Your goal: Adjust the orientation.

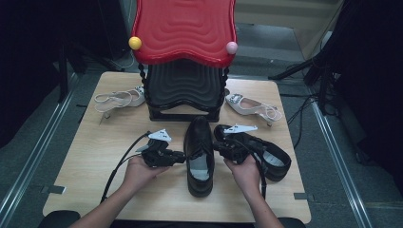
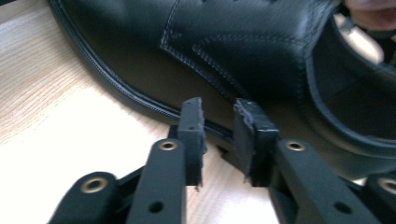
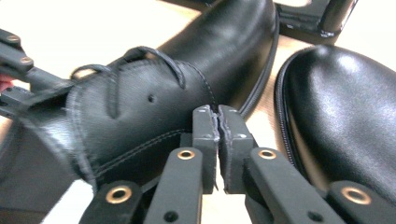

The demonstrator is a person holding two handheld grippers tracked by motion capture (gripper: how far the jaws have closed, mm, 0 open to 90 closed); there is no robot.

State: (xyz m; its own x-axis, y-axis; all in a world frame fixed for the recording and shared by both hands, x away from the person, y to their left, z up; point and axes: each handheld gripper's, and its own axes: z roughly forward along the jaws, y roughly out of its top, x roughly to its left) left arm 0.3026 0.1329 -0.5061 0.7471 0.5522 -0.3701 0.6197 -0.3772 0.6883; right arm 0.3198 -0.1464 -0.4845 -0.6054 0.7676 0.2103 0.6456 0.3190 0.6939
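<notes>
High view: black lace-up shoe point(image 1: 199, 154) upright mid-counter point(image 1: 95, 156), toe toward red-topped rack point(image 1: 184, 28); no readable branding. Left gripper point(image 1: 179, 156) at its side, slightly parted, empty. Right gripper point(image 1: 219, 147) opposite, closed, empty. Second black shoe point(image 1: 273, 159) just right.

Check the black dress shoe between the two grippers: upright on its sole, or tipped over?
Upright. The black dress shoe rests sole-down on the table, its opening facing up and the grey insole visible inside.
</notes>
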